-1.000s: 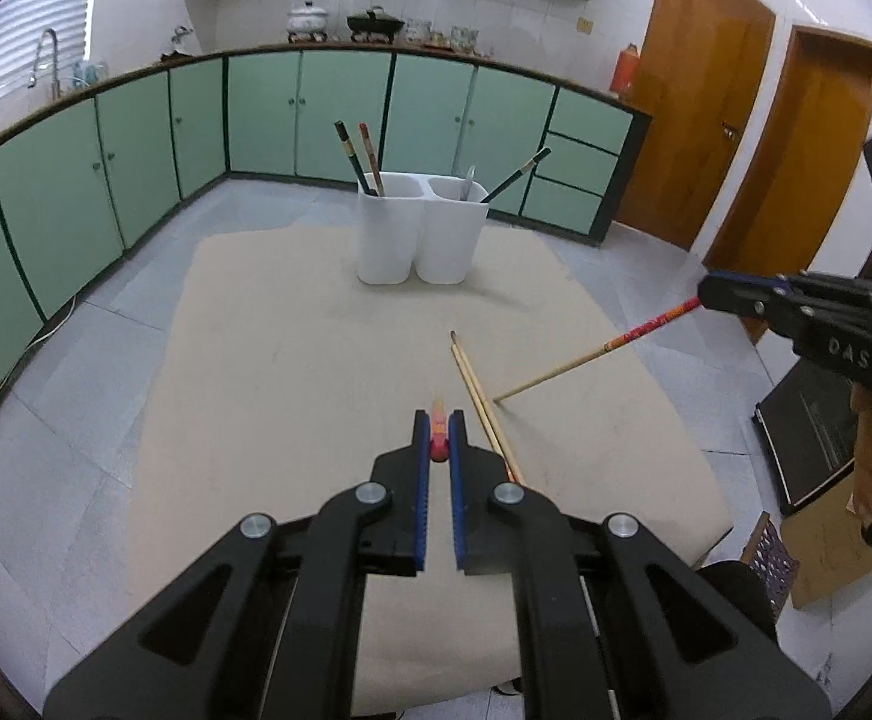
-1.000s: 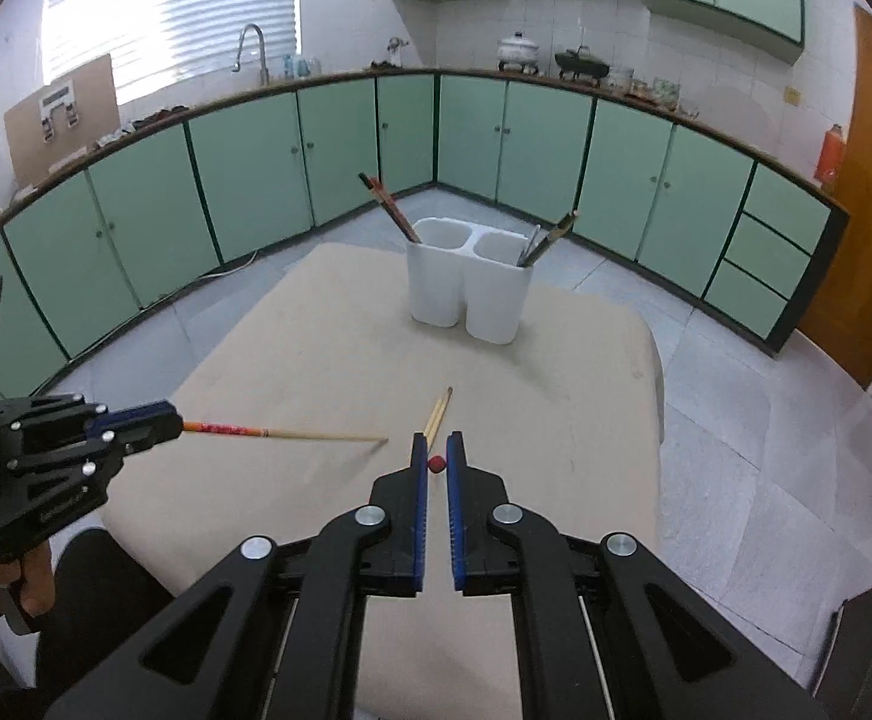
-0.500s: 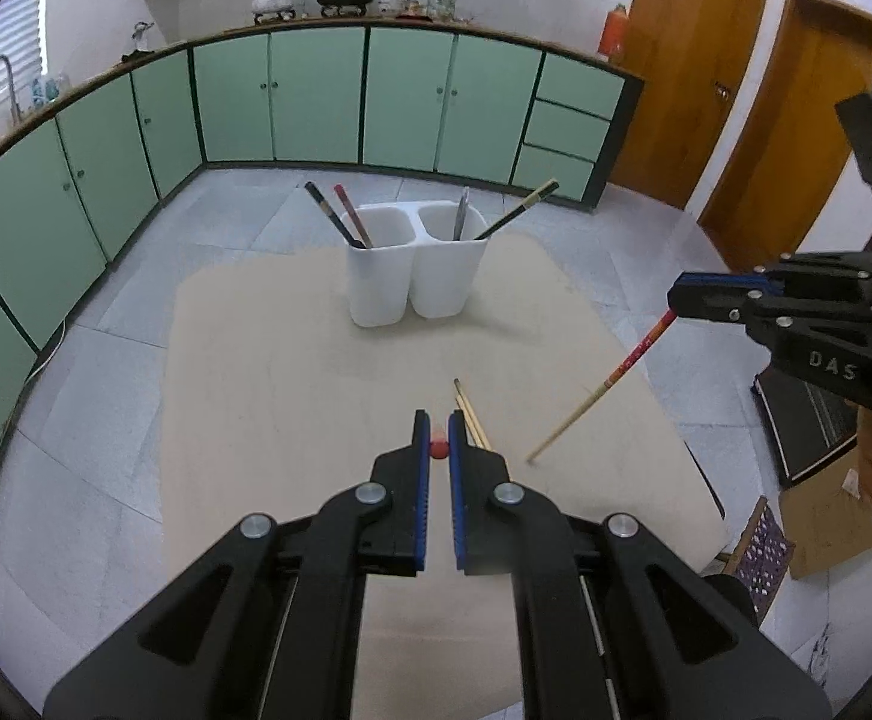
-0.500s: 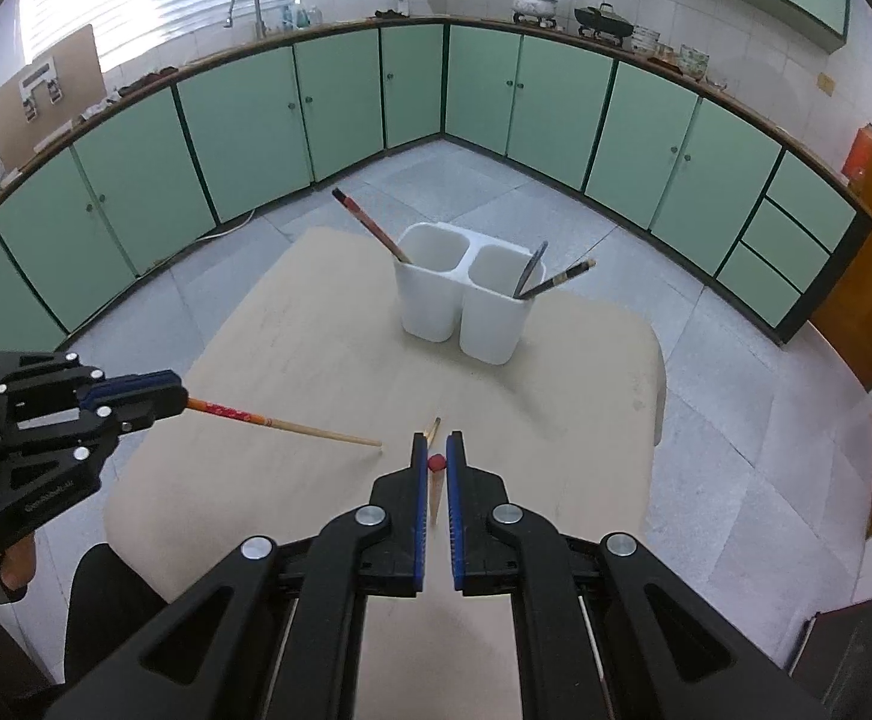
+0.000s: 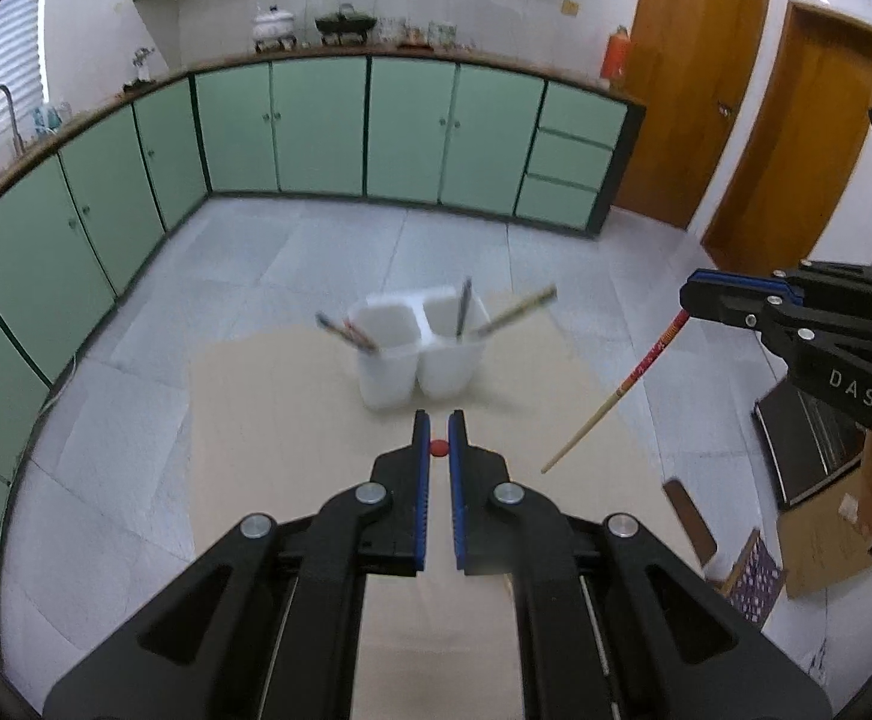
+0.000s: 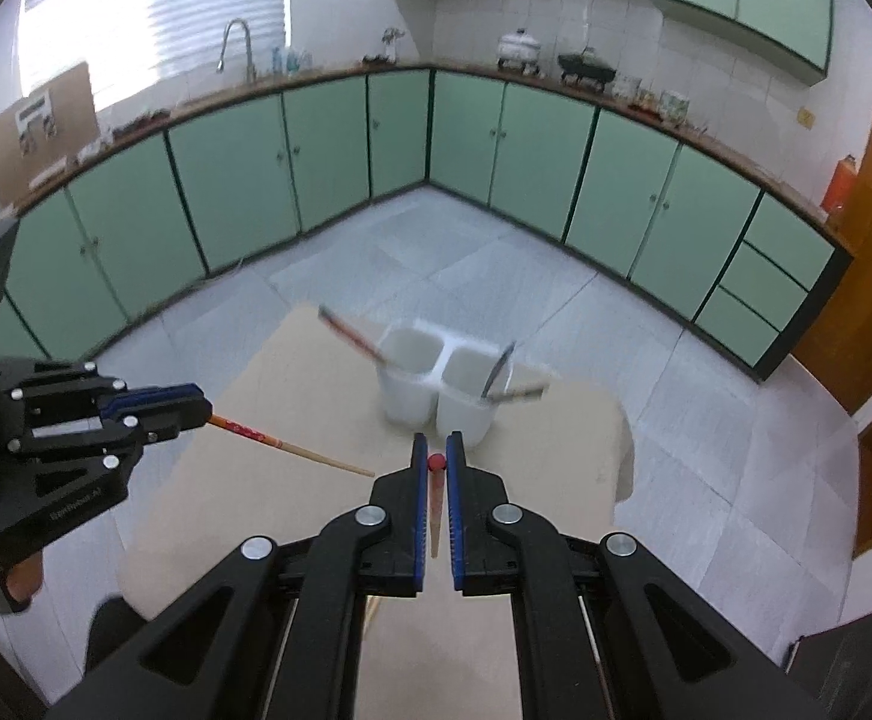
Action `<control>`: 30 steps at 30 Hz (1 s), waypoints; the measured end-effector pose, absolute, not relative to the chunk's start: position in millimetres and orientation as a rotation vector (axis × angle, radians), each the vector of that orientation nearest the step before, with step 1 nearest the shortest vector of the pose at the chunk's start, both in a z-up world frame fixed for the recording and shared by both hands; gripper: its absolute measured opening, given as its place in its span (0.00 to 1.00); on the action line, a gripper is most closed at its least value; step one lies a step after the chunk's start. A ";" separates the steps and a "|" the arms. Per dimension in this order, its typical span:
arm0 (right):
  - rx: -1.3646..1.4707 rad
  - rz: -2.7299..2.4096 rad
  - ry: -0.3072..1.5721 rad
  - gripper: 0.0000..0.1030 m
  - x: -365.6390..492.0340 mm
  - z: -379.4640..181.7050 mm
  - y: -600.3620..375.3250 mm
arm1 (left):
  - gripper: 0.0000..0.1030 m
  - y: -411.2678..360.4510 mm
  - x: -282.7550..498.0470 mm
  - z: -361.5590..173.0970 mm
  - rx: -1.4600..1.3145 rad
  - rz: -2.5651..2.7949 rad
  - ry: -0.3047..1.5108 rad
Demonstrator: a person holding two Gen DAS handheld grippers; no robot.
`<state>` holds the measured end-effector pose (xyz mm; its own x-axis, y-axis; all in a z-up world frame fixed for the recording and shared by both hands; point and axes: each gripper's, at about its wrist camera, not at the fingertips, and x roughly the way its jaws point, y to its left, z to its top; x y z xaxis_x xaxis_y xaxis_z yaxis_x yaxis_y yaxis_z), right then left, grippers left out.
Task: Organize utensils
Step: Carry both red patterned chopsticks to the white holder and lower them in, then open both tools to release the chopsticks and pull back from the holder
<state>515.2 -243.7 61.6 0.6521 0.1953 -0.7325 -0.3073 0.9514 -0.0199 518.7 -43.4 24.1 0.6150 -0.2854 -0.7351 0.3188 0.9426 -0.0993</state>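
Left gripper (image 5: 439,429) and right gripper (image 6: 437,450) each clamp 1 chopstick (image 5: 613,397), white holder (image 5: 414,354) frame center on desk (image 5: 267,420).

Each gripper (image 5: 439,438) is a black angular linkage frame with silver round-head screws, blue ribbed pads (image 6: 417,498) lining both fingers, and white "DAS" lettering on one side plate.

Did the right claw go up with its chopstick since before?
Yes. The right claw went up with its chopstick: in the left wrist view its tip touched the table earlier, and now it hangs clear above it.
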 end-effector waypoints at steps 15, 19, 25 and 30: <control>-0.030 0.197 0.691 0.06 610.6 107.8 -239.9 | 0.05 -58.2 596.1 55.8 0.028 -0.281 0.769; -0.026 0.164 0.692 0.06 637.4 87.7 -241.2 | 0.05 -58.6 620.6 40.2 0.030 -0.265 0.786; -0.011 0.146 0.728 0.06 667.5 46.9 -246.6 | 0.05 -55.5 652.5 11.3 0.024 -0.253 0.823; 0.004 0.150 0.778 0.06 681.2 11.5 -250.7 | 0.05 -54.9 666.5 -14.0 0.026 -0.251 0.861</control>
